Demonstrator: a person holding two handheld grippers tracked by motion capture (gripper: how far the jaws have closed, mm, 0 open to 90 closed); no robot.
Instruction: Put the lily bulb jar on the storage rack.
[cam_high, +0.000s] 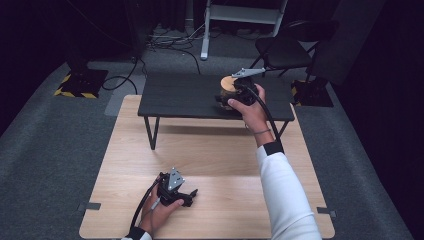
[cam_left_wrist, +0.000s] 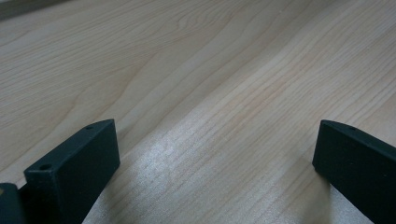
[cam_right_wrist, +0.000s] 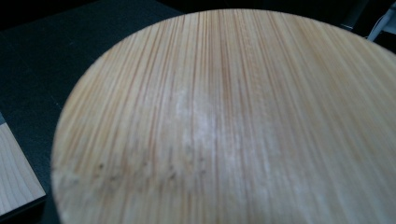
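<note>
Here, round bamboo lid (cam_right_wrist: 224, 121) directly beneath right gripper (cam_high: 239, 95), fingers hidden.

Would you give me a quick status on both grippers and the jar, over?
Left gripper open, resting on light wooden table. Right gripper at bamboo-lidded jar on black raised table, jaws hidden. Nothing in the way.

Folding chair (cam_high: 287, 50) and floor cables (cam_high: 167, 42) behind the tables

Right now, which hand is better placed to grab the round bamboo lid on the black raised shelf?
The right gripper: it is at the round bamboo lid. The left gripper, jaws open, rests low on the light wooden table.
</note>
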